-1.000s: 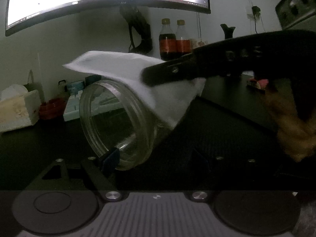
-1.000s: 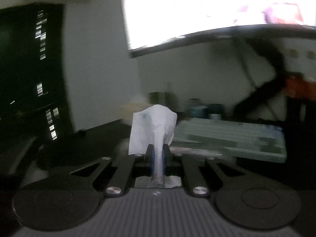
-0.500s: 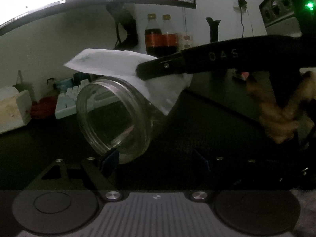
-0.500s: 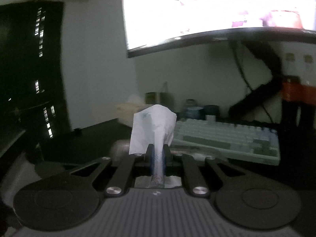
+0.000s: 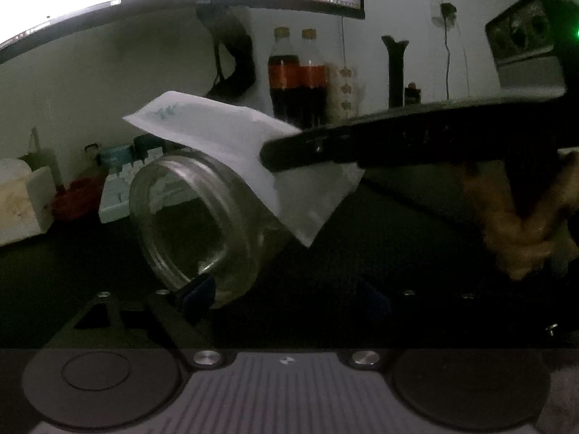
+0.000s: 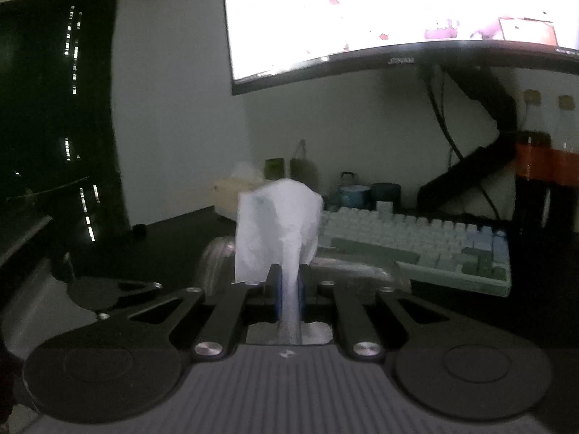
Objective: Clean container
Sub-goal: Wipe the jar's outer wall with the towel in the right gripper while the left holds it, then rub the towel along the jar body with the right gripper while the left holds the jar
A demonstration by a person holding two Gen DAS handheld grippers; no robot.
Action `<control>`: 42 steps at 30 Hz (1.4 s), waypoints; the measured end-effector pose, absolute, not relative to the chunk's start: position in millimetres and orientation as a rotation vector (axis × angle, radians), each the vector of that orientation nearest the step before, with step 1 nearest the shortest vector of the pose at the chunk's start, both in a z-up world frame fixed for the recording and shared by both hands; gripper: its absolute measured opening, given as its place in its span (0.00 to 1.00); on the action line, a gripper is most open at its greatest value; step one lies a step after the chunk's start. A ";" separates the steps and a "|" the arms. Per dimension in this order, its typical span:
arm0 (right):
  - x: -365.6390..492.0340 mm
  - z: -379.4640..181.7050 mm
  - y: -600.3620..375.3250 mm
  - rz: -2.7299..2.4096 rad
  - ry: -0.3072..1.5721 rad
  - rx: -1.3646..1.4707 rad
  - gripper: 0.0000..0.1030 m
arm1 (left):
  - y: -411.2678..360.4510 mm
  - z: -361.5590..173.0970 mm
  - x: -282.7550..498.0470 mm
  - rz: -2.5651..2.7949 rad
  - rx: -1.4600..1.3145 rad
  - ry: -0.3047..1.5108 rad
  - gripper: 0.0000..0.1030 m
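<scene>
Glass jar (image 5: 202, 224): lies tilted over the near part of the desk (image 5: 398, 253), mouth open, well short of the keyboard (image 6: 416, 246) toward the back edge.

Left gripper (image 5: 282, 293): jaws wide around the jar and have just been opening; 1 pad touches the glass (the other is lost in shadow).

Right gripper (image 6: 287, 278): clamped narrow on a white tissue (image 6: 278, 224), held over the jar's rim.

Handling: jar judged rigid, smooth, slippery and breakable; best held across the body. Tissue is light, limp and tears easily.

Writing: the tissue's green print, the monitor (image 6: 398, 18) badge and the labels of the 2 cola bottles (image 5: 300, 79) are unreadable.
</scene>
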State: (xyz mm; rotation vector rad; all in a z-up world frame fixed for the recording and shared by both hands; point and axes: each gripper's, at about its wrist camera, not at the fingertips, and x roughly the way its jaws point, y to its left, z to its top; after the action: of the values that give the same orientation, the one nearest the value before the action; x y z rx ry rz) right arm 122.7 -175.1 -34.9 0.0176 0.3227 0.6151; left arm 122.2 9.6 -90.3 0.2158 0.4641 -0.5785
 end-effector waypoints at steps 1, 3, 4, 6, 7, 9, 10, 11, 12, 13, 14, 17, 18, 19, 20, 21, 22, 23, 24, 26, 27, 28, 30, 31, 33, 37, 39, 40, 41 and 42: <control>127.5 -36.3 -178.8 0.585 0.335 0.029 0.11 | 10.2 -89.7 122.2 -0.577 0.211 0.457 0.82; 134.9 -37.9 -188.4 0.523 0.364 0.065 0.12 | 14.2 -87.7 126.4 -0.569 0.195 0.430 0.83; 137.2 -38.0 -191.1 0.514 0.368 0.075 0.12 | 15.6 -87.5 124.7 -0.568 0.187 0.416 0.86; 141.3 -37.9 -193.9 0.515 0.365 0.083 0.12 | 15.4 -87.3 126.7 -0.580 0.190 0.403 0.90; 140.2 -37.6 -192.8 0.529 0.356 0.077 0.12 | 14.7 -87.4 127.3 -0.586 0.193 0.397 0.92; 135.9 -36.3 -189.0 0.562 0.341 0.058 0.12 | 11.7 -88.1 128.3 -0.602 0.198 0.399 0.93; 134.9 -35.5 -186.6 0.576 0.338 0.046 0.12 | 10.0 -88.8 128.7 -0.611 0.200 0.402 0.93; 132.6 -34.0 -184.4 0.590 0.332 0.038 0.12 | 8.3 -89.4 129.1 -0.621 0.203 0.405 0.94; 130.1 -32.3 -183.1 0.601 0.326 0.034 0.14 | 6.8 -90.6 129.4 -0.636 0.205 0.410 0.94; 128.7 -30.9 -182.5 0.608 0.323 0.032 0.16 | 5.4 -91.9 129.6 -0.652 0.208 0.417 0.94; 128.3 -30.0 -182.3 0.609 0.321 0.030 0.26 | 4.1 -93.6 130.4 -0.665 0.213 0.420 0.94; 127.2 -28.3 -184.9 0.604 0.305 0.035 0.40 | 0.0 -98.3 125.9 -0.703 0.246 0.421 0.94; 127.4 -28.0 -186.8 0.609 0.299 0.044 0.39 | -0.7 -99.4 124.9 -0.713 0.252 0.419 0.94; 128.2 -28.0 -188.5 0.617 0.295 0.054 0.38 | -0.8 -99.8 124.6 -0.721 0.251 0.419 0.94; 129.3 -28.2 -190.2 0.626 0.291 0.065 0.30 | -0.7 -99.8 125.4 -0.725 0.243 0.424 0.94; 130.4 -28.4 -191.8 0.635 0.287 0.076 0.22 | -0.5 -99.8 126.4 -0.728 0.235 0.429 0.94; 131.2 -28.8 -192.1 0.644 0.291 0.078 0.09 | -0.4 -99.6 127.3 -0.729 0.231 0.429 0.94; 130.8 -29.2 -191.7 0.648 0.289 0.070 0.10 | 0.0 -99.4 127.9 -0.727 0.228 0.425 0.94; 129.3 -29.1 -191.5 0.644 0.284 0.055 0.10 | 0.3 -99.6 128.3 -0.727 0.228 0.424 0.94; 122.8 -27.1 -191.9 0.636 0.277 0.015 0.09 | 1.0 -99.9 129.1 -0.727 0.227 0.422 0.94; 119.2 -26.0 -193.0 0.633 0.273 -0.001 0.09 | 1.1 -100.5 129.3 -0.724 0.231 0.423 0.94; 115.0 -24.9 -194.5 0.632 0.271 -0.013 0.09 | 1.1 -101.2 129.5 -0.719 0.233 0.424 0.94; 106.7 -23.4 -197.9 0.638 0.271 -0.030 0.10 | 0.8 -101.6 129.5 -0.718 0.232 0.422 0.94; 102.6 -22.7 -199.6 0.641 0.271 -0.039 0.10 | 0.5 -101.8 129.6 -0.717 0.231 0.420 0.94; 94.6 -21.7 -202.9 0.646 0.270 -0.056 0.12 | 0.7 -101.2 131.0 -0.715 0.222 0.421 0.95; 79.1 -25.7 -206.0 0.685 0.298 -0.130 0.17 | 1.2 -100.1 133.5 -0.715 0.208 0.428 0.96; 73.6 -29.1 -207.4 0.706 0.310 -0.167 0.25 | 1.0 -100.4 134.3 -0.715 0.207 0.431 0.97; 71.9 -30.2 -208.4 0.701 0.310 -0.175 0.33 | 0.2 -101.2 134.0 -0.715 0.215 0.431 0.97; 71.8 -30.2 -210.3 0.688 0.299 -0.169 0.40 | -0.6 -102.0 133.6 -0.715 0.225 0.430 0.97; 72.2 -29.8 -212.6 0.675 0.284 -0.157 0.41 | -1.4 -103.0 133.1 -0.716 0.230 0.430 0.97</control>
State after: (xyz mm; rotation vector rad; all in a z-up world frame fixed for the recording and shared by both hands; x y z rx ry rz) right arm 72.2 -212.6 -29.8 -0.1573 0.2838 0.6750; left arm 133.1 -1.4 -103.0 0.2295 0.4299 -0.7158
